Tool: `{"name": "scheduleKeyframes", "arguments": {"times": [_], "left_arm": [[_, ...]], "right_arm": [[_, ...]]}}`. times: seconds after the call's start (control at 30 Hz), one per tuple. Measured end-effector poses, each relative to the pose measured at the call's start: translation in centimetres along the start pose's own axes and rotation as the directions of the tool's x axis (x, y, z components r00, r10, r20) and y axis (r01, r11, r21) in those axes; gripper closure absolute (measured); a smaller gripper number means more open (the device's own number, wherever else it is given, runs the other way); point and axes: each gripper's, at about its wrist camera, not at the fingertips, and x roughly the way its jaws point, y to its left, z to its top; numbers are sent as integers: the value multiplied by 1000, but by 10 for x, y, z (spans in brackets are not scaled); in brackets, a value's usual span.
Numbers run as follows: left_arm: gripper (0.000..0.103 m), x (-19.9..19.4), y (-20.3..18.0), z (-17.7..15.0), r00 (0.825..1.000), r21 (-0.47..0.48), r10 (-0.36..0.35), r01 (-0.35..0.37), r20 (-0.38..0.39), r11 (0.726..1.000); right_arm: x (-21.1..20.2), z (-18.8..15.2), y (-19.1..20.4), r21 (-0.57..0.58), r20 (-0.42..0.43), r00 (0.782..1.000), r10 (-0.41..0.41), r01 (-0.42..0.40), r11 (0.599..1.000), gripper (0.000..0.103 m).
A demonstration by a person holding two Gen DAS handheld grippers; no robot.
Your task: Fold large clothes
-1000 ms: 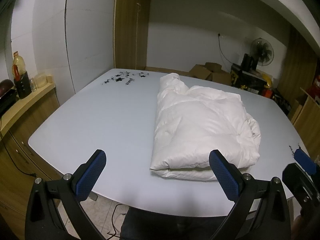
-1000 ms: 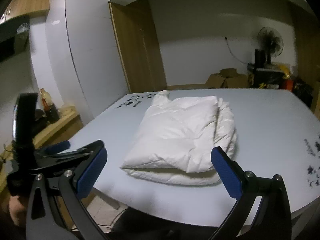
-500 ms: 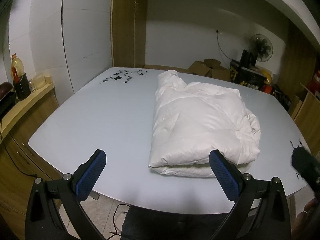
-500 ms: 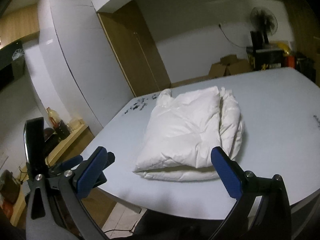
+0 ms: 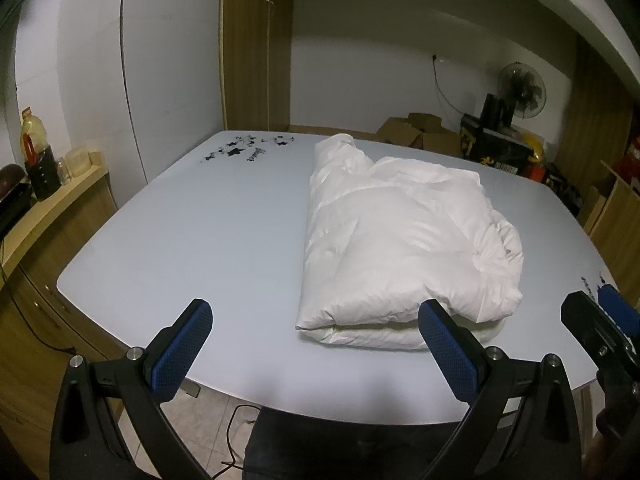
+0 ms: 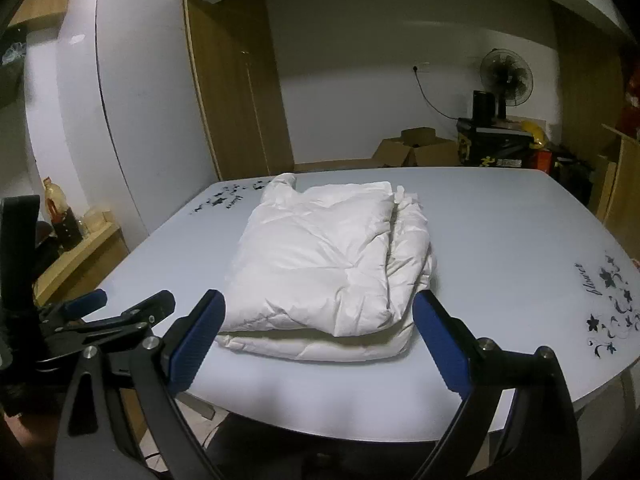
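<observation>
A puffy white jacket (image 5: 400,248) lay folded into a thick bundle mid-frame on the pale counter (image 5: 208,240); both claws, left (image 5: 316,348) and right (image 6: 318,338), hung spread wide, holding nothing.

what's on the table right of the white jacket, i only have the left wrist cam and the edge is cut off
Observer: A black flower decal with script lettering, printed on the table near its right edge.
Operator: does the jacket's right side look tidy
Observer: Looser layers of the white padded jacket stick out beside the top fold.
Operator: right gripper holding anything
Observer: No, the right gripper is open and short of the jacket.
</observation>
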Motion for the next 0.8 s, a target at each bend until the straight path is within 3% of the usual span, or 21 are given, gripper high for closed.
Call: {"name": "scheduleKeyframes", "arguments": {"times": [0.8], "left_arm": [[0, 6, -1, -3, 1000, -3, 1, -1, -18, 1000]], "right_arm": [[5, -1, 3, -19, -28, 999, -26, 25, 999, 8]]}}
